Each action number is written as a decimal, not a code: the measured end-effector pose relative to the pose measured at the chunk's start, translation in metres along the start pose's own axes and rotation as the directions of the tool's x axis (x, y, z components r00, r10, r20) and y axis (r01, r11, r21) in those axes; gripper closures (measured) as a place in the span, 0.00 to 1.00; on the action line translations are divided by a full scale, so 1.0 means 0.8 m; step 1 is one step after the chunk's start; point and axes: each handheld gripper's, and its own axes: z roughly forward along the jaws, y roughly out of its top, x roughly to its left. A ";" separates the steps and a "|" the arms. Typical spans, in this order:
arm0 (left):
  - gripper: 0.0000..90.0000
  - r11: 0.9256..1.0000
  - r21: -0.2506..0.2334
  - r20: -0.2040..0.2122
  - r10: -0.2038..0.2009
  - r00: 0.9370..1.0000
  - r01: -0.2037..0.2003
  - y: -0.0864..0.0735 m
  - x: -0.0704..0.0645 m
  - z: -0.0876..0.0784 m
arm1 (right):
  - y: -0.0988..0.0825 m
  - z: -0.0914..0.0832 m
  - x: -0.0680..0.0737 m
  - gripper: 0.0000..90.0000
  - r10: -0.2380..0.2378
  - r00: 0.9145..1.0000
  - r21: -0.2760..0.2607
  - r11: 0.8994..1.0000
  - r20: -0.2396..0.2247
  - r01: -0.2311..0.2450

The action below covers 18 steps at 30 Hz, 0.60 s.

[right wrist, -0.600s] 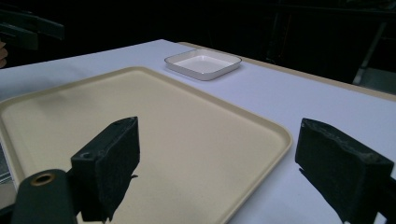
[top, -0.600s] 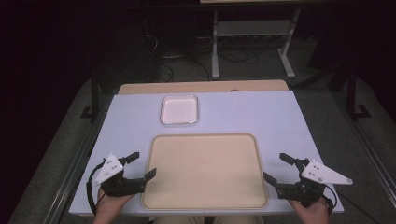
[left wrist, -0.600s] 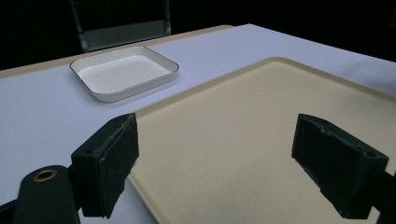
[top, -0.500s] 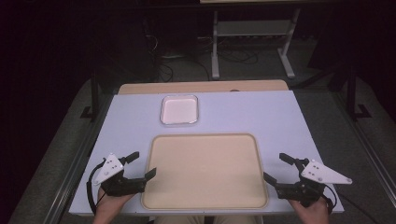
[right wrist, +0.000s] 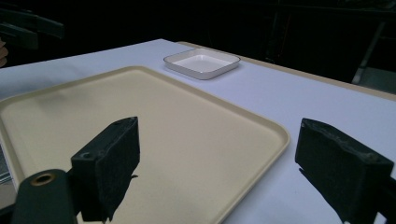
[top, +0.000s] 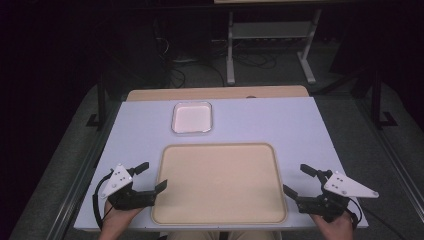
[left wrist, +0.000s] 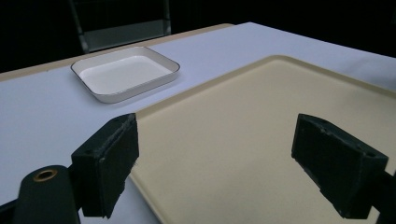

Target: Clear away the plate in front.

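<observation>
A large beige tray [top: 220, 182] lies at the near middle of the white table, and nothing lies in it. Beyond it sits a small white square dish [top: 192, 117], also seen from the left gripper view [left wrist: 125, 72] and the right gripper view [right wrist: 201, 62]. My left gripper [top: 152, 176] rests at the tray's left edge, jaws wide open with nothing between them [left wrist: 215, 168]. At the tray's right edge my right gripper [top: 299, 179] stands open too, its jaws straddling the tray's corner rim [right wrist: 217, 168]. A hand holds each gripper at the table's near edge.
The white tabletop [top: 280, 125] stretches bare around the tray and dish. A tan strip [top: 215, 93] runs along its far edge. Behind the table stands a metal rack [top: 270, 40] with cables on a dark floor.
</observation>
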 end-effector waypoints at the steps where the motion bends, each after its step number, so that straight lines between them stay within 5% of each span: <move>1: 0.16 1.000 0.004 0.002 0.000 1.000 0.000 0.000 0.000 0.001 | 0.000 0.000 0.000 0.15 0.001 1.000 -0.001 1.000 0.001 -0.001; 18: 0.17 1.000 0.028 0.091 -0.005 0.996 0.002 0.023 0.019 0.028 | -0.001 -0.003 -0.003 0.15 0.011 1.000 -0.013 1.000 0.010 -0.011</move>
